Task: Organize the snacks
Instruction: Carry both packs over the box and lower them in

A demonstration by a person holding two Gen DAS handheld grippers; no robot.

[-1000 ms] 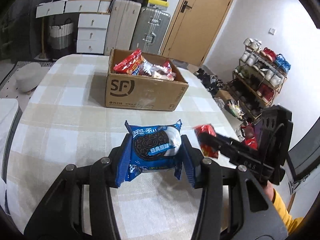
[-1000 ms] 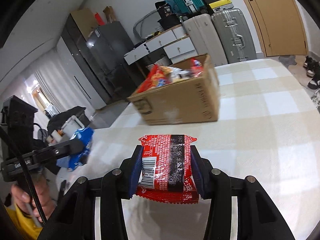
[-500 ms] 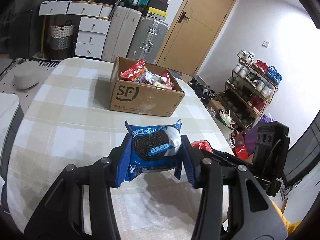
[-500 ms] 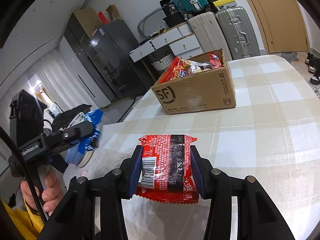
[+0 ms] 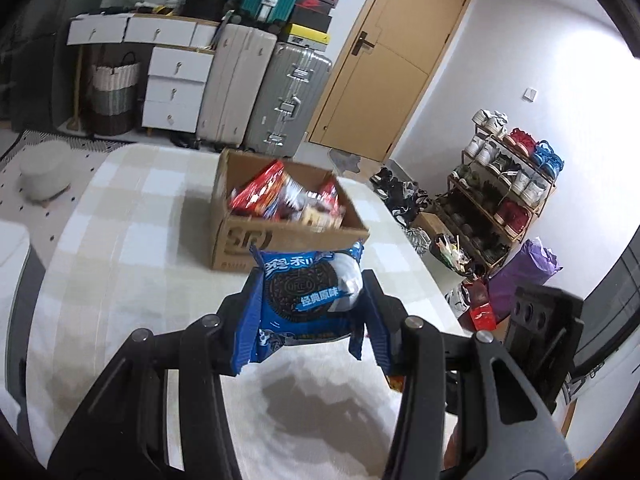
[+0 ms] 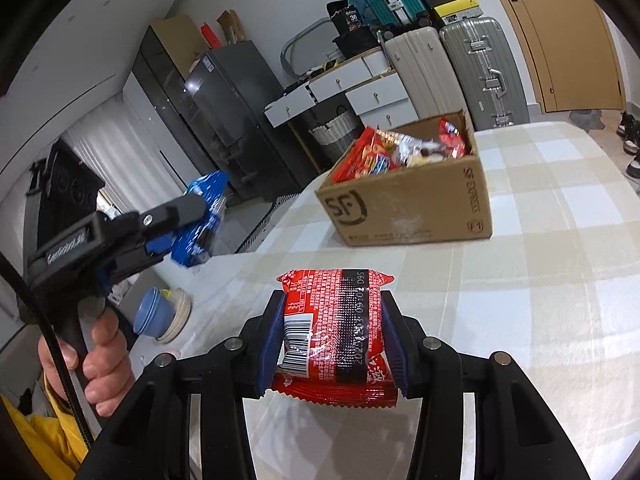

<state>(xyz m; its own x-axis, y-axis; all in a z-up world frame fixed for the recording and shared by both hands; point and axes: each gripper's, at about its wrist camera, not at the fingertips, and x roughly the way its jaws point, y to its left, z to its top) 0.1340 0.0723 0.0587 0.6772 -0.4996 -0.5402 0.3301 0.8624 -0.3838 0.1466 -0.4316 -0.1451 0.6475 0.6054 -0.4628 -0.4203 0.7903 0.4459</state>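
1. Blue cookie packet (image 5: 310,294): clamped between the jaws of the left gripper (image 5: 308,308), held above the surface, front face toward the camera, top edge up. In the right wrist view the same packet (image 6: 200,216) appears edge-on in that gripper (image 6: 182,226).
2. Red snack packet (image 6: 334,328): clamped between the jaws of the right gripper (image 6: 332,340), held above the surface, barcode and printed date strip facing the camera. The blue pads (image 6: 270,340) press on both sides.
3. Cardboard box (image 6: 412,204): stands on the surface beyond both grippers, open at the top, holding assorted snack bags, mostly red. Also seen in the left wrist view (image 5: 280,236), blurred there.
4. Surface (image 6: 540,280): covered with a beige and white checked cloth. Both packets are clear of it; a shadow lies under each.
5. Left hand (image 6: 96,360): wrapped around the handle of the left gripper; a yellow sleeve (image 6: 36,440) shows below it.
6. Right gripper body (image 5: 540,344): visible at the right edge of the left wrist view, its jaws hidden there.
7. Surroundings: suitcases (image 5: 288,100) and a white chest of drawers (image 5: 172,88) by the far wall, a wooden door (image 5: 392,64), a shoe rack (image 5: 500,184) at right, a dark fridge (image 6: 236,120), and a blue bowl (image 6: 154,316) low down beside the surface.
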